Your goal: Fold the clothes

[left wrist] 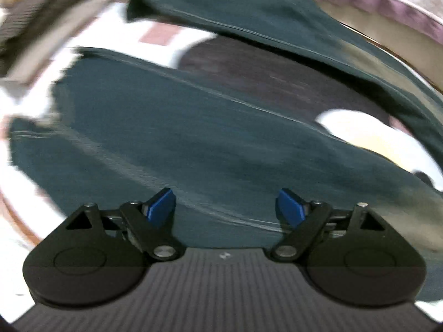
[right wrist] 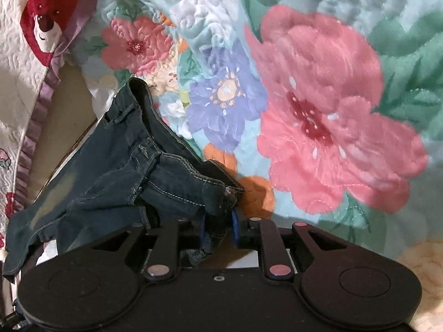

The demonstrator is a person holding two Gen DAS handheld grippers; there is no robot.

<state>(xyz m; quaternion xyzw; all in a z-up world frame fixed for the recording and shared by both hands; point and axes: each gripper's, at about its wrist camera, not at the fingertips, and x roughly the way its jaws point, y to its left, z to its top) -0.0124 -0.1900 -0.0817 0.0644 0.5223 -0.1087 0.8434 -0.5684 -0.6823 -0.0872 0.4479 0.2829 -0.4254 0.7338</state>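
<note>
Left view: your left gripper [left wrist: 225,207] has its fingers wide apart, holding nothing. The jeans [left wrist: 193,144] spread blurry just past them. Right view: your right gripper [right wrist: 218,227] pinches the jeans' waistband [right wrist: 218,191]; the rest hangs crumpled to the left, not folded neatly.

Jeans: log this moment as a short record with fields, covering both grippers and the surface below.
garment: dark blue jeans, waistband end bunched and lifted
right gripper: shut on the jeans at the waistband
left gripper: open, blue fingertips apart, nothing between them
left view: blurred; dark denim legs spread in front of the gripper
surface: floral quilt with pink and purple flowers
nearby: white quilt with a red bear print, at the upper left of the right view
fold state: not yet folded
</note>
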